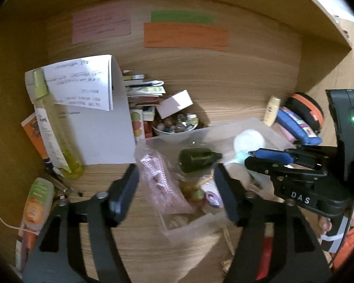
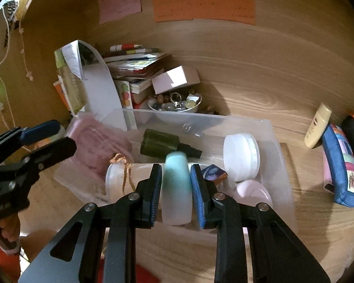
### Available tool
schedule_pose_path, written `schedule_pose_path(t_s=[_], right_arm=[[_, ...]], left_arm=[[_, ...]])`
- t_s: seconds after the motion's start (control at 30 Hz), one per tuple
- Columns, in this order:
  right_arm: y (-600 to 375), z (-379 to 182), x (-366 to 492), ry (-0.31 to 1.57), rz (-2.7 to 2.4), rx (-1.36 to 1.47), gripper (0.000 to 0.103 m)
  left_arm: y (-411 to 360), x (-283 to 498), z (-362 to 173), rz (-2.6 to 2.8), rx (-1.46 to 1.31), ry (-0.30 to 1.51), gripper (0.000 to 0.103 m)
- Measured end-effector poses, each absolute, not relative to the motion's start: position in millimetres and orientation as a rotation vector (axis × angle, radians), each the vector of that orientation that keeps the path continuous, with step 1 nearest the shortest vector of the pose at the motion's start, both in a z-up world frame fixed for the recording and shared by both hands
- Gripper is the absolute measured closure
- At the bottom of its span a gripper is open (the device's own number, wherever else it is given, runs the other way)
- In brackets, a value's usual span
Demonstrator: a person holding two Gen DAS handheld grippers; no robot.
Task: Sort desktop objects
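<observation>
The right gripper (image 2: 175, 186) is clamped on a frosted teal-capped bottle (image 2: 176, 188), held over the clear plastic bin (image 2: 280, 160); its lower end is hidden behind the fingers. The left gripper (image 1: 177, 188) stands wide apart with nothing pinched, above a pink packet (image 1: 158, 184) blurred in the left wrist view. A dark green bottle (image 2: 160, 144) lies inside the bin, and the bin's near wall is hard to trace.
</observation>
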State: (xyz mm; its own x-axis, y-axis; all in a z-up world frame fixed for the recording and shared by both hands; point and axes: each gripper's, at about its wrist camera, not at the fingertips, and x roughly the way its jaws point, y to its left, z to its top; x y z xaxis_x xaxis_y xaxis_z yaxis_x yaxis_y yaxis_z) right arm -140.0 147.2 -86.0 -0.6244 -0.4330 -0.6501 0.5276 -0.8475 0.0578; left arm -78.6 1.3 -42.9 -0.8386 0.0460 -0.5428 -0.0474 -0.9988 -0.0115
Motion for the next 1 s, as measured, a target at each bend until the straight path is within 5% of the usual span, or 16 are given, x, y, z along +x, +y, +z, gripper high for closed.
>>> schedule_pose_path(t_s=[0.13, 0.27, 0.5, 1.0], right_arm=[[144, -89, -141, 0.193, -2.431, 0.922, 0.078], [149, -86, -138, 0.186, -2.450, 0.909, 0.059], [163, -70, -118, 0.199, -2.542, 0.810, 0.030], [198, -49, -80, 0.201, -2.673, 0.672, 0.016]], left_arm=[[6, -82, -46, 2.970, -0.899, 0.041, 0.027], [13, -81, -47, 2.966, -0.901, 0.071, 0.015], [20, -74, -42, 2.973, -0.865, 0.070, 0.014], [32, -56, -30, 2.942, -0.798, 0.015, 0.011]])
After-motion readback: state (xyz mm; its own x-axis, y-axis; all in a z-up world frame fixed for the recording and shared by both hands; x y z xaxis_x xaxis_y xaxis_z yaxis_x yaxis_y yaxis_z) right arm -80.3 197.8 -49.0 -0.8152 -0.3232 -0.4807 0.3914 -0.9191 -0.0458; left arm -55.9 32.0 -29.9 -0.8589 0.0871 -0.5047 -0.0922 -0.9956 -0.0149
